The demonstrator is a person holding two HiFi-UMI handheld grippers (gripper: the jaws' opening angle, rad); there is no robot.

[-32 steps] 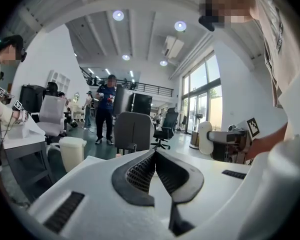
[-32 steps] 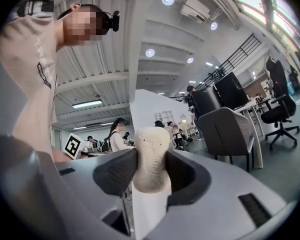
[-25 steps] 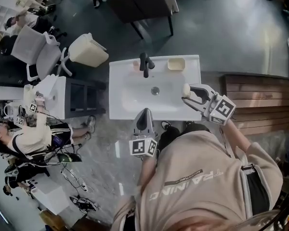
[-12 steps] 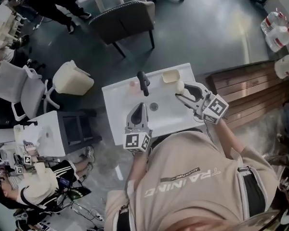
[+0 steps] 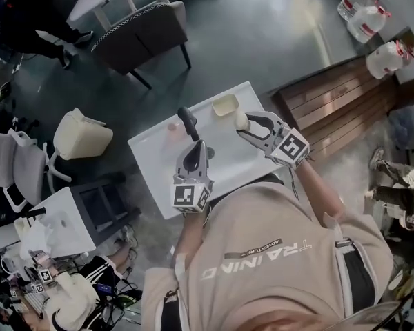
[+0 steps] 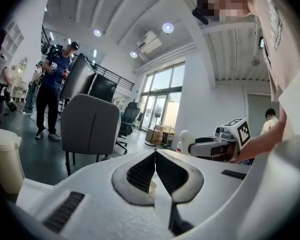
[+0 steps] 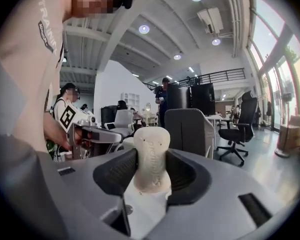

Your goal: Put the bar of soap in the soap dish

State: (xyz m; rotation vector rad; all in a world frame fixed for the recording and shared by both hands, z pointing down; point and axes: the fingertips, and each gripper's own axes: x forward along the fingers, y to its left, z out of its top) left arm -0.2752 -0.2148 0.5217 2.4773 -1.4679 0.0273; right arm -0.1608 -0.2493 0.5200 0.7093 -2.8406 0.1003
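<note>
The bar of soap (image 7: 151,156) looks matt and chalky, the white basin (image 5: 152,161) smooth and glossy.

The white washbasin (image 5: 152,164) carries a black tap (image 5: 188,124), a cream soap dish (image 5: 225,105) at its back corner, and a small pink object (image 5: 173,127).

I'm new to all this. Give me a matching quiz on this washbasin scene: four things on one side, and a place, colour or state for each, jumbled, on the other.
Things
1. bar of soap
2. soap dish
3. left tool
4. tap

Descriptions
A. black, at the back of the basin
B. shut, holding nothing
C. gripped in the right tool
D. cream, on the basin's back edge

Pairs: 1-C, 2-D, 3-B, 4-A
</note>
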